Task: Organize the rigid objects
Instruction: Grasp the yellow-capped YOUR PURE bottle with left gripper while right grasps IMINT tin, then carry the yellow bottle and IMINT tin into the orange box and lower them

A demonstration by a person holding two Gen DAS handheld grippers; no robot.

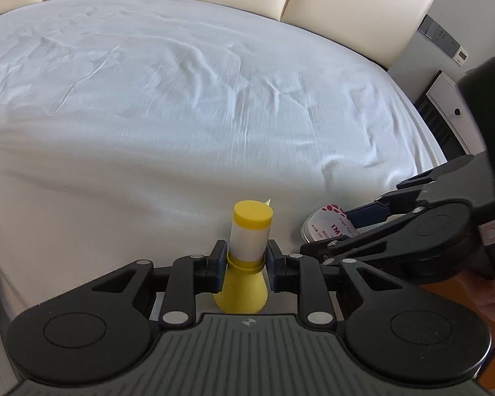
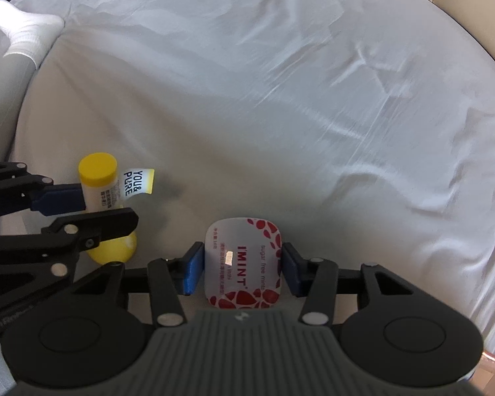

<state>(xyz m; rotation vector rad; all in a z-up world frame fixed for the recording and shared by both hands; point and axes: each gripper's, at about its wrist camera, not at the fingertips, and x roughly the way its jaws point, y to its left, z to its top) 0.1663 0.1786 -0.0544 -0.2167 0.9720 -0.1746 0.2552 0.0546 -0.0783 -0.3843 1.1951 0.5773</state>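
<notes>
Pinching a small yellow-capped plastic bottle with a white label and a flared yellow base, the left gripper is seen with its blue-padded fingers pressed against the bottle's yellow collar on both sides. The bottle is held upright between them, near the edge of the bed, which is covered by a wrinkled white sheet. A paper tag printed "YOU& PURE" is observed hanging off the bottle's side in the right wrist view.

The right gripper is positioned just beside the left one, pointing steeply down. A flat rounded-rectangular white mint tin with a red pattern and "IMINT" lettering is seen between its blue fingers. The left pad lies against the tin's edge; at the right pad a thin gap seems to remain, so a firm pinch cannot be confirmed. Whether the tin rests on the sheet or is lifted cannot be told.

A cream padded headboard is noted along the far edge of the bed, and a white folded cloth at the bed's far left corner in the right wrist view.
</notes>
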